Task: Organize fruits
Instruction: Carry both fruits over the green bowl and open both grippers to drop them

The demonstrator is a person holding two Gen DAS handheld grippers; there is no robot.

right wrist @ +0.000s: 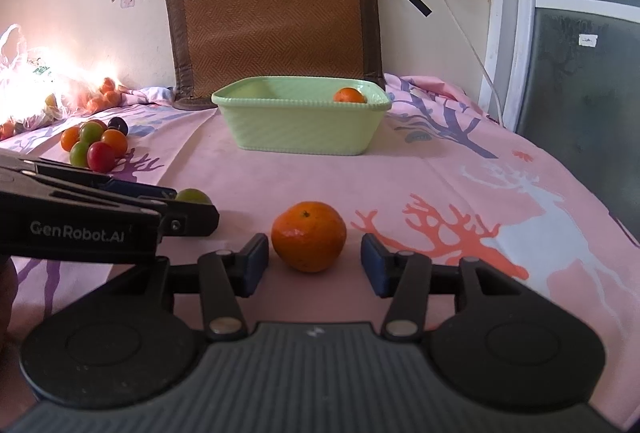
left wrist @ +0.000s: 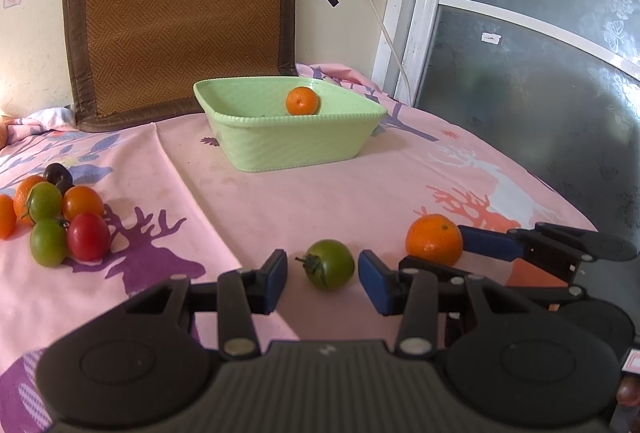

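Observation:
A green tomato [left wrist: 330, 269] lies on the pink cloth between the blue pads of my left gripper [left wrist: 323, 265], which is open with a gap on both sides. My right gripper [right wrist: 314, 253] is open around a mandarin [right wrist: 308, 237], its pads clear of the peel. In the left wrist view that mandarin [left wrist: 434, 239] sits to the right, with a blue right-gripper finger [left wrist: 492, 243] beside it. The left gripper's body crosses the left of the right wrist view, the tomato [right wrist: 194, 196] peeking past it. Farther back, a light green basket [left wrist: 288, 141] holds one mandarin [left wrist: 302, 100].
Several small tomatoes and mandarins [left wrist: 60, 217] are heaped at the left of the cloth. A woven mat [left wrist: 180, 13] leans on the wall behind the basket. A plastic bag of fruit [right wrist: 24, 89] lies far left. A white cable [left wrist: 376, 13] and a glass door [left wrist: 540, 73] stand right.

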